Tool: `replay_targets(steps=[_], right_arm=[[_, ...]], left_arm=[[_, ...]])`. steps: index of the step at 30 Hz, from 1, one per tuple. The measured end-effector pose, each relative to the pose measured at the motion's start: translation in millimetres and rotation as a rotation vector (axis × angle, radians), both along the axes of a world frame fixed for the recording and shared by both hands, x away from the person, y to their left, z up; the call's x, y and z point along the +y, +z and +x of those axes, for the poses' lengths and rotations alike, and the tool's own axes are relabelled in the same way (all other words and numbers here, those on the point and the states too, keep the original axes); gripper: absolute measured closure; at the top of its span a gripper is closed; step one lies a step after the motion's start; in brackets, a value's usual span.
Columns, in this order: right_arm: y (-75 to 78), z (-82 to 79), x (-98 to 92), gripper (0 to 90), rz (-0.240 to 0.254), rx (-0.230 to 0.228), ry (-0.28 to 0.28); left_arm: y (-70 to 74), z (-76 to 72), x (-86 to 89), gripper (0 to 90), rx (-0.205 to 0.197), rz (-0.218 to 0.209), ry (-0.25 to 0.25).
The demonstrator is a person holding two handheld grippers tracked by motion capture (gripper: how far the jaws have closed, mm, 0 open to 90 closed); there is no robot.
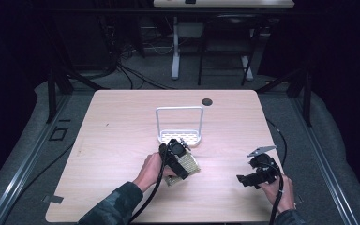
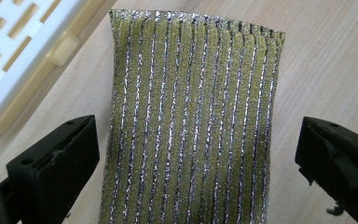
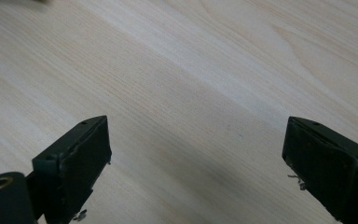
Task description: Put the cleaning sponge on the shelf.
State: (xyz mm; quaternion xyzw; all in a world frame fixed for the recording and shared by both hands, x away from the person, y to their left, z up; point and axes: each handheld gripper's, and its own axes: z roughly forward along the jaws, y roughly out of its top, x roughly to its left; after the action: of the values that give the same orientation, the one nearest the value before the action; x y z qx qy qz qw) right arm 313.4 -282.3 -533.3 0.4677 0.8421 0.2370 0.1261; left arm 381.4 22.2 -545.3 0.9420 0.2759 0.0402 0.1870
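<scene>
In the high view a pale wooden table [image 1: 122, 140] takes up the middle of the frame; near its centre stands a white rack [image 1: 179, 124], a slotted tray with a tall hoop handle rising from it; a small dark round hole [image 1: 207, 101] sits in the tabletop to the upper right of the rack. Just below the rack, the left gripper [image 1: 180, 161] hangs over a yellow-green scouring pad [image 1: 187, 166] with silvery stripes, held by the person's left hand [image 1: 151, 171] coming in from the bottom of the frame.

In the left gripper view the pad [image 2: 191, 121] fills the centre, lying on the wood between the two black jaws; the jaws stand spread wide, one at each lower corner, neither touching the pad; the white rack's slotted base [image 2: 23, 56] occupies the upper left corner, just beside the pad's top edge.

At the lower right of the high view the right gripper [image 1: 251, 178] rests in the right hand [image 1: 279, 187], well apart from the pad; in the right gripper view its jaws are spread wide over bare wood [image 3: 191, 84].
</scene>
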Motion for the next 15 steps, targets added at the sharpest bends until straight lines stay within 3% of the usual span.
replay_targets(steps=[15], right_arm=[[-0.7, 0.7, 0.4, 7.6, -0.012, -0.004, 0.001]], left_arm=[[-9.8, -1.1, -7.2, 1.6, -0.007, 0.045, -0.009]])
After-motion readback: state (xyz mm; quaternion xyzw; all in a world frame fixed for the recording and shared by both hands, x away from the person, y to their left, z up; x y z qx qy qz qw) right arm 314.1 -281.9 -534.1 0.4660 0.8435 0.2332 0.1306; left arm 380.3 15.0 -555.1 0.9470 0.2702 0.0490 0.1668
